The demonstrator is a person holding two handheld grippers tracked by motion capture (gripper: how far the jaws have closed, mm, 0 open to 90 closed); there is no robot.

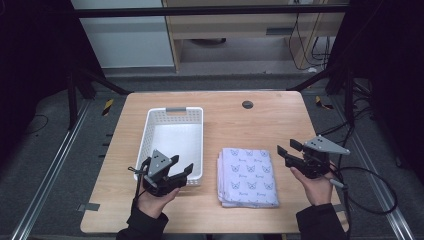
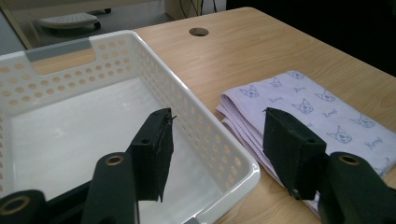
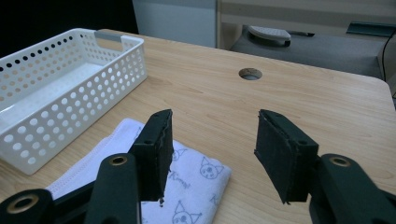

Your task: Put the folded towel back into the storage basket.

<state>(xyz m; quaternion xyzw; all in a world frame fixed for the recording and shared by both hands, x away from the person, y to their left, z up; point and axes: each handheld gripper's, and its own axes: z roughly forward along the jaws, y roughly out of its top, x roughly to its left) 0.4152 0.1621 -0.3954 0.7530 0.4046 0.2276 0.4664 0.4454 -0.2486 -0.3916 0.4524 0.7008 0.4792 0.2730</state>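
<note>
Approach step, I judge: both grippers, left (image 1: 184, 170) and right (image 1: 284, 151), gape empty either side of the cloth (image 1: 248, 176). Next, pinch its edges, lift toward the basket (image 1: 150, 131) at left.

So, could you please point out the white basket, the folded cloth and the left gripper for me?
white basket (image 1: 151, 131), high view, on its left wall.
folded cloth (image 1: 248, 175), high view, middle of its top layer.
left gripper (image 1: 181, 166), high view, between its open fingertips.
</note>
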